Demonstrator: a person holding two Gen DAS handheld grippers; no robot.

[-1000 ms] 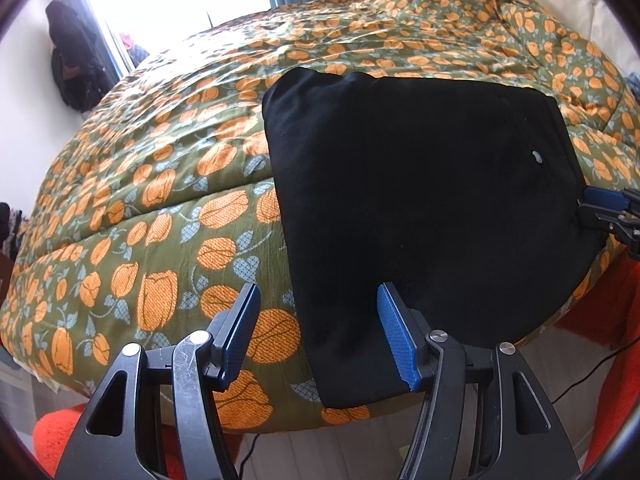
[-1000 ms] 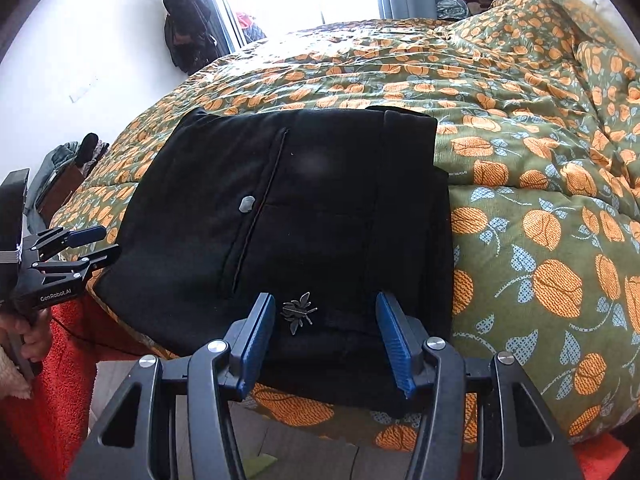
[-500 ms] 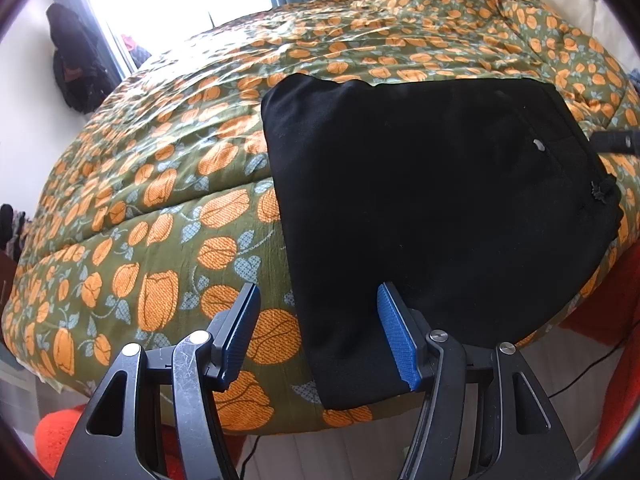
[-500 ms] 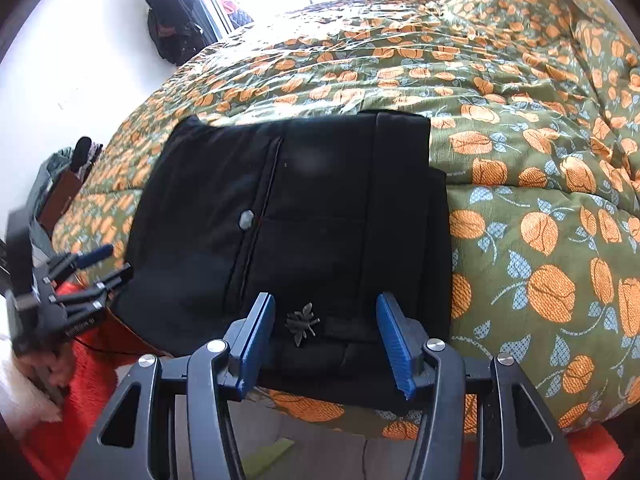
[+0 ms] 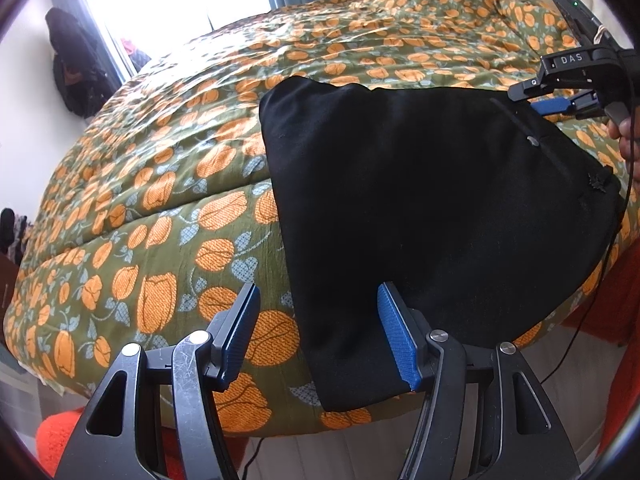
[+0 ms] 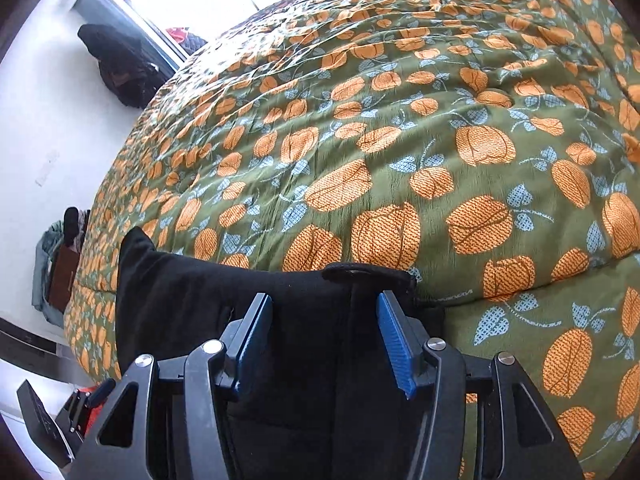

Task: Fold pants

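Note:
The black pants (image 5: 420, 200) lie folded into a flat rectangle on the near edge of the bed, with a small button and a metal charm on the right side. My left gripper (image 5: 316, 336) is open over the pants' near left corner, empty. My right gripper (image 5: 556, 106) shows at the far right of the left wrist view, above the pants' far right corner. In the right wrist view my right gripper (image 6: 324, 340) is open over the far edge of the pants (image 6: 280, 308), with a raised fabric fold between its blue pads.
The bed carries a green quilt (image 5: 160, 184) with orange flowers. A bright window (image 5: 172, 8) and a dark bag (image 5: 76, 68) on the wall are at the back left. Orange-red fabric (image 5: 52, 440) lies on the floor below the bed edge.
My right gripper has moved from the pants' near right edge forward to their far right corner. The left gripper has stayed in place, open.

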